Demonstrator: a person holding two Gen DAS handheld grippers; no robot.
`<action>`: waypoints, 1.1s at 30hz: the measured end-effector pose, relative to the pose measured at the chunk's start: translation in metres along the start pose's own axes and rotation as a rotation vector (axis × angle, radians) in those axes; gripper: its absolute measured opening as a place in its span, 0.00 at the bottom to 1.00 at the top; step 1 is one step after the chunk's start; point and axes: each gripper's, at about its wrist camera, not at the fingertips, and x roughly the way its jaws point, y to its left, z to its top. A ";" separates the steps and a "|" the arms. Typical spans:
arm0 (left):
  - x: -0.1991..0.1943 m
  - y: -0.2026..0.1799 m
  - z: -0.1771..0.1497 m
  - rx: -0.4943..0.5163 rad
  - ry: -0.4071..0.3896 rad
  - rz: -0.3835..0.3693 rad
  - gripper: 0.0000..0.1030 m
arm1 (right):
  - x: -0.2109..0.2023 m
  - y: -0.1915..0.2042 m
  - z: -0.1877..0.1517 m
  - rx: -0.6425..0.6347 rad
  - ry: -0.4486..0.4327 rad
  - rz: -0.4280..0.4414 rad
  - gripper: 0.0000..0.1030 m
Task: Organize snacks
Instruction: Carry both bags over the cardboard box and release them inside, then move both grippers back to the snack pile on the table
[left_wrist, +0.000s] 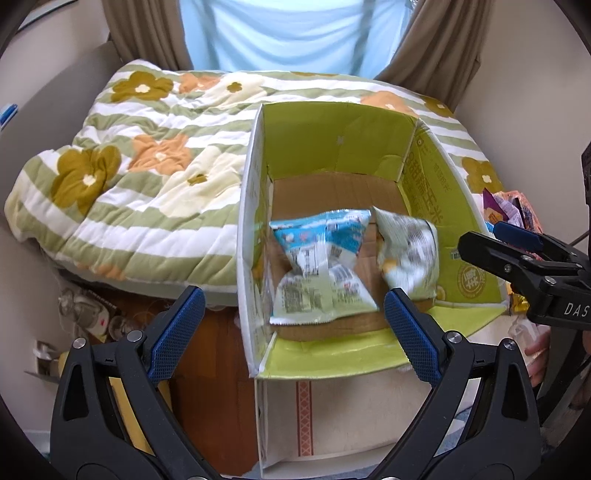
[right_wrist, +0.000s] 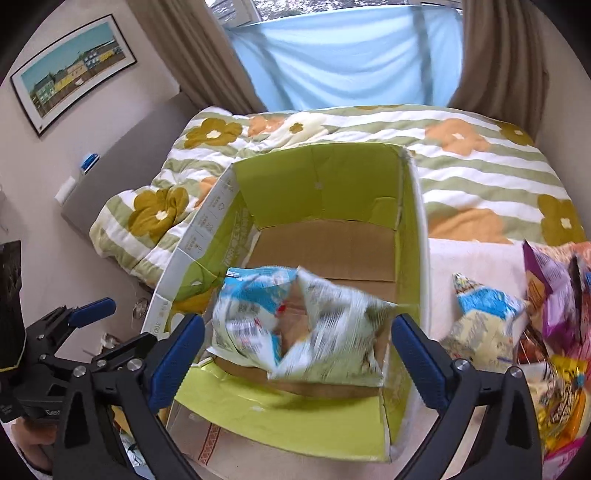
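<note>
Two snack packets (left_wrist: 317, 266) lie in box (left_wrist: 332, 147), long axes toward far wall

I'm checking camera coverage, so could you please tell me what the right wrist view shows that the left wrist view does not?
Only the right wrist view shows the framed picture on the wall and a blue-and-white snack bag lying outside the box beside the pile of colourful packets.
Only the left wrist view shows the clear jars on the floor under the quilt's edge.
Both show the open cardboard box with two snack bags inside, the flowered quilt, the left gripper and the right gripper, both open and empty.
</note>
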 end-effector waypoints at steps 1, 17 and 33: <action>0.000 0.000 -0.001 0.001 0.001 -0.002 0.94 | -0.002 0.000 -0.002 0.001 -0.004 -0.006 0.98; -0.038 0.003 -0.011 0.045 -0.082 -0.061 0.94 | -0.058 0.023 -0.020 0.000 -0.102 -0.109 0.98; -0.062 -0.083 -0.023 0.160 -0.137 -0.162 0.94 | -0.130 -0.015 -0.064 0.077 -0.206 -0.212 0.98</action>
